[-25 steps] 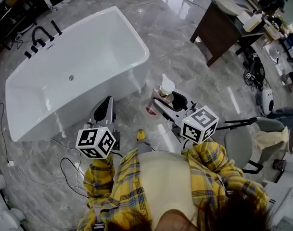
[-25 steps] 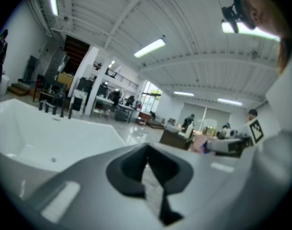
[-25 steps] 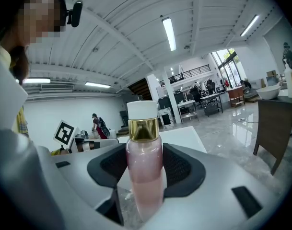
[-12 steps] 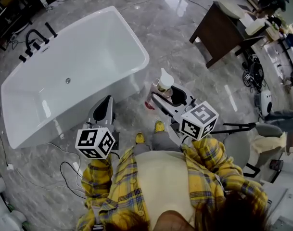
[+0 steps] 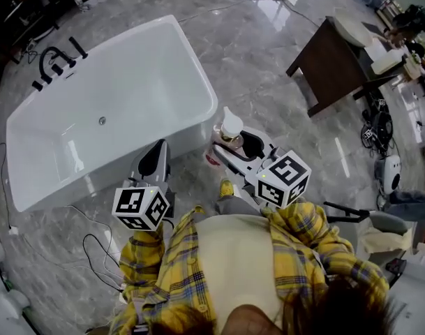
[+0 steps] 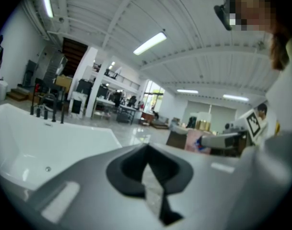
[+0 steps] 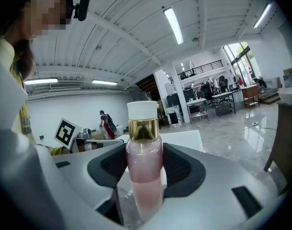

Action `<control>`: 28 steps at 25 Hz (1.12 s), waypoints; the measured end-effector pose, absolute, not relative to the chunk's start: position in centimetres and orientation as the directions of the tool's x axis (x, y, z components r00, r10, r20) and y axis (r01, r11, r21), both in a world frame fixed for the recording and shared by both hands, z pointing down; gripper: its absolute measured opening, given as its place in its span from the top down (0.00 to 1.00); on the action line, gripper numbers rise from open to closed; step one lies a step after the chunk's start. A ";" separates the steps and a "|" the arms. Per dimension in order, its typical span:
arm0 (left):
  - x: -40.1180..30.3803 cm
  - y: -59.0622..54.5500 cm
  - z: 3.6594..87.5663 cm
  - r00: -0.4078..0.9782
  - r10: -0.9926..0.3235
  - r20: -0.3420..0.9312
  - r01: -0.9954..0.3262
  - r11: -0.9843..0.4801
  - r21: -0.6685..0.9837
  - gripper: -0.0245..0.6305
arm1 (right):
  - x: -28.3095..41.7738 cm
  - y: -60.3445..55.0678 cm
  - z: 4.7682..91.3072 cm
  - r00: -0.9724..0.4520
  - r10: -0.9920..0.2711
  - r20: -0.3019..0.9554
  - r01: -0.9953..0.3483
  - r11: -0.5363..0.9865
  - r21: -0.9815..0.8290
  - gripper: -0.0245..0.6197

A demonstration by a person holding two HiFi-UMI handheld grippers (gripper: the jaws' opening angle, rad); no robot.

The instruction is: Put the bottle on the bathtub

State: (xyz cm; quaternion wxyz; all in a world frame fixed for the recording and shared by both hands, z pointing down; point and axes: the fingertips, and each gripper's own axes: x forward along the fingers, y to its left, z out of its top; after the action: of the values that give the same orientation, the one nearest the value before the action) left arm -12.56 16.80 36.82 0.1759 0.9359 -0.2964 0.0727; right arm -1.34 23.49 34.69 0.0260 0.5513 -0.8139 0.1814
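Note:
A pink bottle (image 7: 144, 169) with a gold collar and white cap stands upright between the jaws of my right gripper (image 7: 145, 166), which is shut on it. In the head view the bottle (image 5: 228, 129) hangs just right of the near corner of the white bathtub (image 5: 139, 68). My left gripper (image 5: 155, 160) points at the tub's near side wall, a little above the floor. In the left gripper view its jaws (image 6: 148, 169) are closed together with nothing between them, and the bathtub (image 6: 50, 138) fills the left.
Black taps (image 5: 55, 63) stand on the tub's far left rim. A dark wooden table (image 5: 336, 61) is to the right. Cables (image 5: 100, 246) trail on the grey marble floor (image 5: 268, 40) by the person's feet. A grey chair (image 5: 379, 229) and clutter sit at the right.
The person has stepped closer to the bathtub. The right gripper with the bottle has moved left, toward the tub's corner. The left gripper kept its pose.

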 end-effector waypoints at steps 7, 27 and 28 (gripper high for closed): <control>-8.0 15.2 37.1 0.778 -0.571 0.262 -0.628 -0.724 0.285 0.95 | 2.8 20.7 35.0 -0.468 -0.849 0.247 -0.873 0.400 -0.277 0.62; -3.4 7.9 38.1 0.726 -0.618 0.300 -0.687 -0.667 0.288 0.95 | 7.2 12.3 35.5 -0.533 -0.808 0.252 -0.839 0.466 -0.280 0.62; -3.0 7.3 38.1 0.730 -0.614 0.300 -0.683 -0.672 0.287 0.95 | 7.5 11.6 35.6 -0.532 -0.808 0.254 -0.840 0.467 -0.276 0.62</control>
State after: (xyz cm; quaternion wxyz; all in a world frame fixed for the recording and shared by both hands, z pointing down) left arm -2.97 7.29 38.12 0.1927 0.9100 -0.3561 0.0893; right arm 7.46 11.56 35.55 0.0439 0.4818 -0.8552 0.1860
